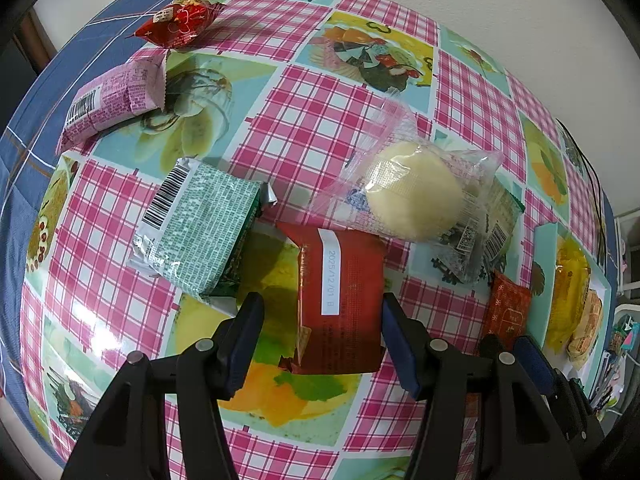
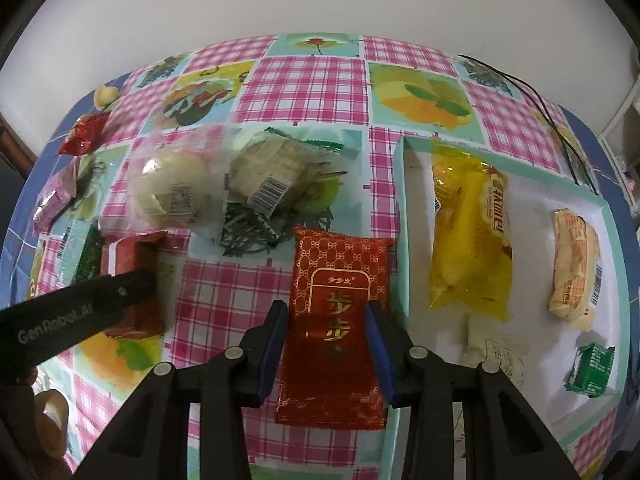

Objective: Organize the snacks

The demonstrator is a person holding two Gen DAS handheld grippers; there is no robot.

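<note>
tray (image 2: 402, 216) right of loose snacks | two packets (image 2: 472, 232) inside | patterned packet (image 2: 340, 304) just left of tray

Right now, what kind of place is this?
Probably a home dining table against a wall: a glossy checked tablecloth with fruit prints, loose wrapped snacks such as a red packet, and a teal tray holding sorted ones.

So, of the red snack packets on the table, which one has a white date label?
The plain dark red packet between the left hand-held gripper's fingers. The patterned one in the right hand-held gripper and the crinkled one far off have none visible.
</note>
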